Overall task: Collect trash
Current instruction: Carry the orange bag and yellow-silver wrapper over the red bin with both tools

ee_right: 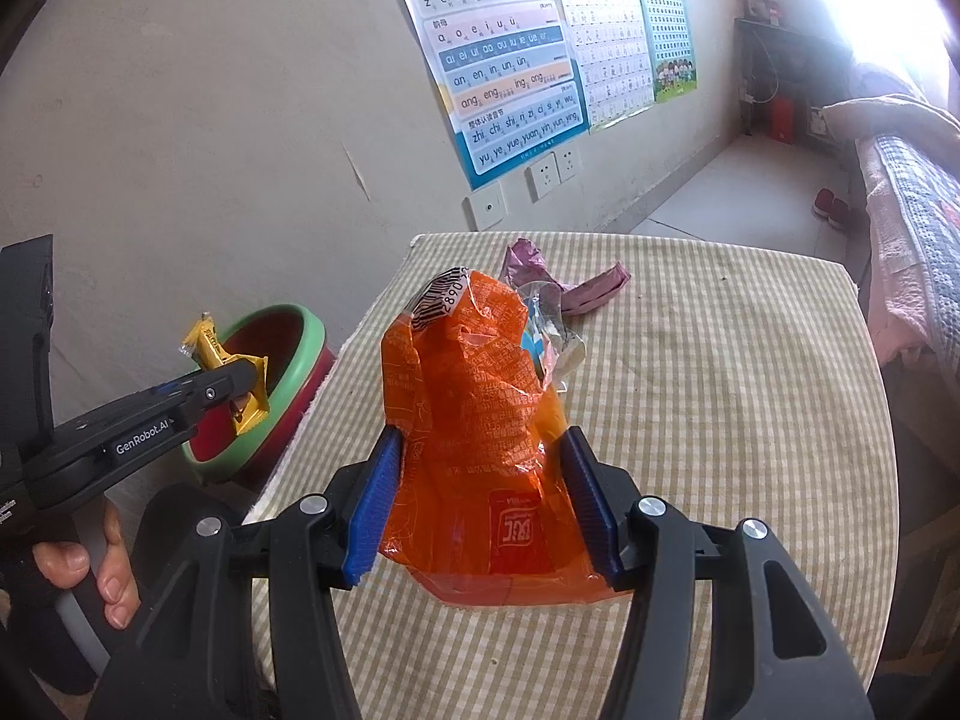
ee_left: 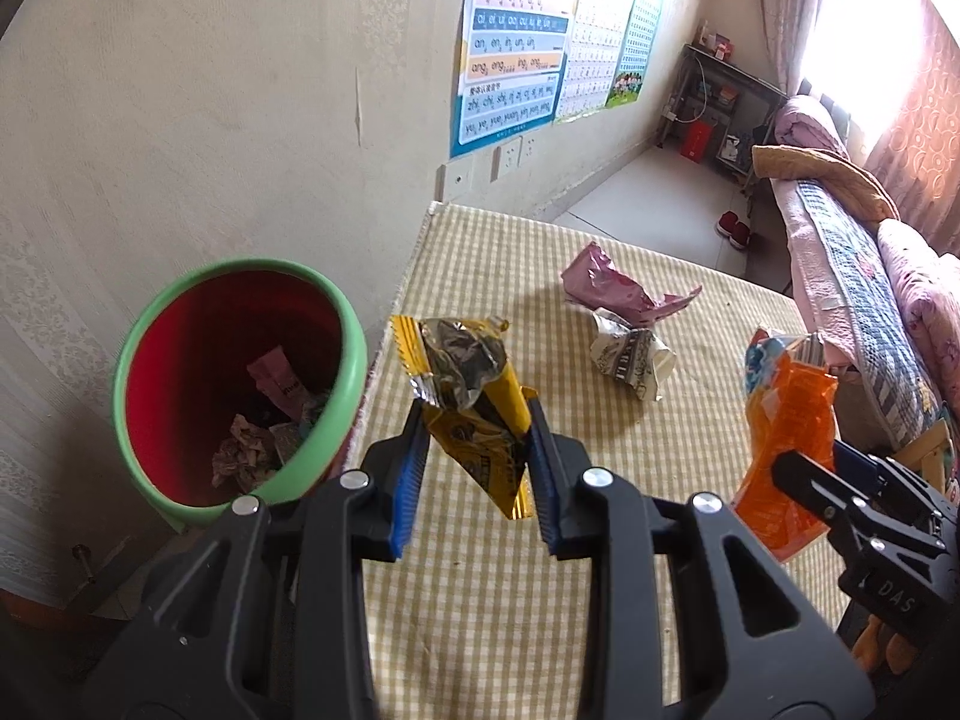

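Note:
My left gripper (ee_left: 477,468) is shut on a yellow snack wrapper (ee_left: 474,402) and holds it above the table's left edge, beside the green-rimmed red bin (ee_left: 240,384). The bin holds crumpled trash. My right gripper (ee_right: 483,504) is shut on an orange plastic bag (ee_right: 480,408) above the checked tablecloth (ee_right: 720,420). A pink wrapper (ee_left: 618,291) and a crumpled white wrapper (ee_left: 630,354) lie on the table further back. In the right wrist view the left gripper (ee_right: 240,387) holds the yellow wrapper (ee_right: 225,360) in front of the bin (ee_right: 288,360).
The bin stands on the floor left of the table, against the wall. Posters (ee_left: 510,48) and sockets (ee_left: 510,156) are on the wall behind. A bed with quilts (ee_left: 870,276) runs along the table's right side. Red slippers (ee_left: 733,229) lie on the floor beyond.

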Demonstrator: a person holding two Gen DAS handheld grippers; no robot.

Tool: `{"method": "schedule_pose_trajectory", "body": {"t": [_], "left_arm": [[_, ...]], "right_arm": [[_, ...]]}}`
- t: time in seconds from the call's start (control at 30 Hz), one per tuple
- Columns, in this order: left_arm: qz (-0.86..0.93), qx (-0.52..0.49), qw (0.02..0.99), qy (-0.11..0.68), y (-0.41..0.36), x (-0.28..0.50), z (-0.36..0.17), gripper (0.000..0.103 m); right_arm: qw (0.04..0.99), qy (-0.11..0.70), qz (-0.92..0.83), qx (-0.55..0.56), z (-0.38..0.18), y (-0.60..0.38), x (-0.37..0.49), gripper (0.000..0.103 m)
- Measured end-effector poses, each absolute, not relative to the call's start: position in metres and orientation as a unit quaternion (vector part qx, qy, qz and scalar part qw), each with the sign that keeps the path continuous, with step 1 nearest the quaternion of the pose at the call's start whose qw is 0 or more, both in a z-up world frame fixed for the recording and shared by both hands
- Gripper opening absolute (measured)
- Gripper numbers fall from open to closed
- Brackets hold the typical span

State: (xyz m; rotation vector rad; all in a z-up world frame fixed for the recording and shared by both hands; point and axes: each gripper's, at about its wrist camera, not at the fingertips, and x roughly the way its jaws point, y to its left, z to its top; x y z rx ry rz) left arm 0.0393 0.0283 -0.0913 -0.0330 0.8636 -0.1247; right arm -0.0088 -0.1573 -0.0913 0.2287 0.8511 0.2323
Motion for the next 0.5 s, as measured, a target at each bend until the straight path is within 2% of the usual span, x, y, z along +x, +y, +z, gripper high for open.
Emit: {"method": "schedule_pose_trajectory", "body": {"t": [0.5], "left_arm": [[-0.016, -0.009, 0.914, 0.405, 0.063, 0.039, -0.082, 0.03]], "right_arm": [[0.897, 0.406, 0.155, 0.086, -0.077, -0.117, -0.007, 0.053]]}}
